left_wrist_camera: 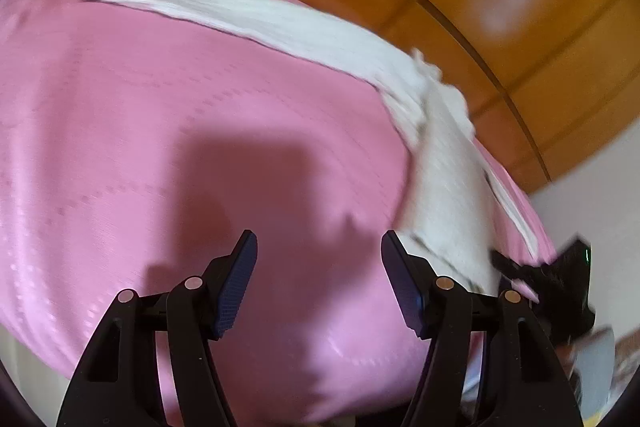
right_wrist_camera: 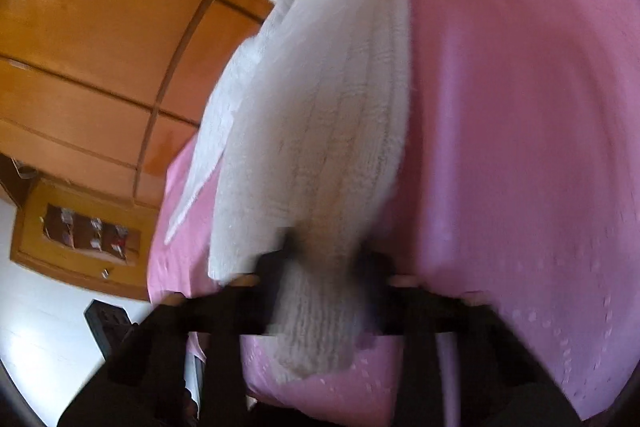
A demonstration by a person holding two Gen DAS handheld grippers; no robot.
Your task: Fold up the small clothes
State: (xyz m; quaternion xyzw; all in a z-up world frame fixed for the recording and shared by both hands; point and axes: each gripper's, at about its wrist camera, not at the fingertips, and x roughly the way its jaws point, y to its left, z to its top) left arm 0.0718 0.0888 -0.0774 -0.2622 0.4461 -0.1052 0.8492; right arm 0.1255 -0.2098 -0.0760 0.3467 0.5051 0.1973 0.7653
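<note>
on a pink bedspread (left_wrist_camera: 160,115) before wood panelling, a soft, limp white knit garment (right_wrist_camera: 320,107) lies stretched out, its bunched end pinched in the right gripper (right_wrist_camera: 320,263), while the left gripper (left_wrist_camera: 318,279) hovers agape, empty; it looks light and floppy, best taken by edges.

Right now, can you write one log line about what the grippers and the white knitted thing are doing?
left gripper: open, empty | right gripper: shut on white knitted garment | garment: stretched across pink bedcover | fold: not yet done
</note>
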